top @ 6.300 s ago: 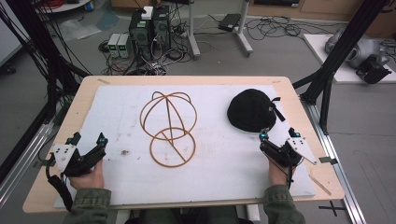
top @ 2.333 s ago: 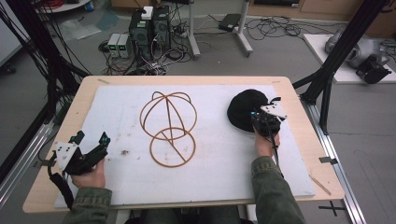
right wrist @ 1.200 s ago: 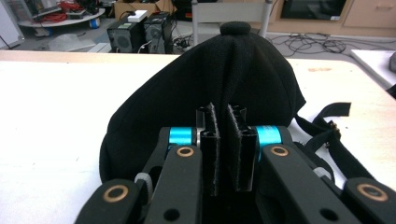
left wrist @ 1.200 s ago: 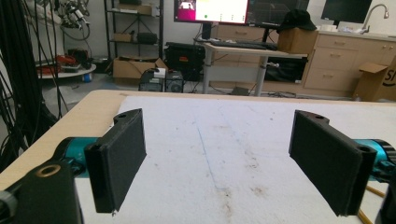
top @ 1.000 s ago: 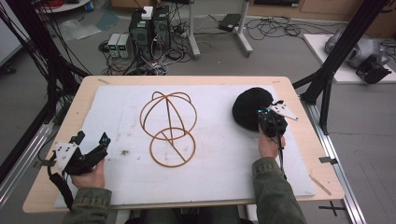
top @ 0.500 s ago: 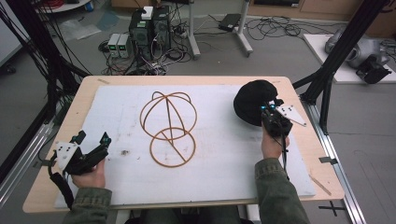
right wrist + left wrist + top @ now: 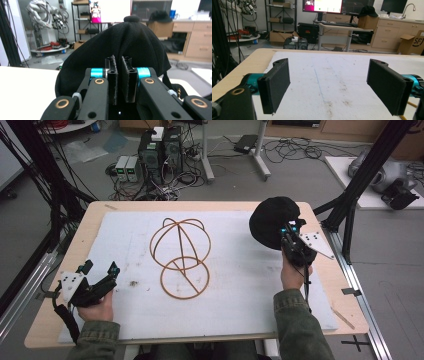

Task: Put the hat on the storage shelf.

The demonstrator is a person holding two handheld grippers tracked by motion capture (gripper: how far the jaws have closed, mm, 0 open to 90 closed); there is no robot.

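Observation:
A black cap [image 7: 270,217] hangs lifted off the table at the right, dome side toward the far edge. My right gripper [image 7: 286,232] is shut on the cap's near edge; in the right gripper view the cap [image 7: 125,40] rises in front of the nearly touching pads [image 7: 113,75], with black cloth in the narrow slit. A brown wire hat frame [image 7: 181,256], a dome over a ring, lies on the middle of the white mat [image 7: 130,235]. My left gripper [image 7: 99,269] rests at the near left, open; in its own view the left gripper [image 7: 329,75] has nothing between its jaws.
The white mat covers most of the wooden table [image 7: 85,227]. Black frame posts [image 7: 362,180] rise past the right edge, and computer boxes [image 7: 160,150] with cables sit on the floor beyond the far edge.
The right gripper reached the cap, shut on its edge, and has raised it off the mat, tipping it upright. The left gripper has stayed where it was.

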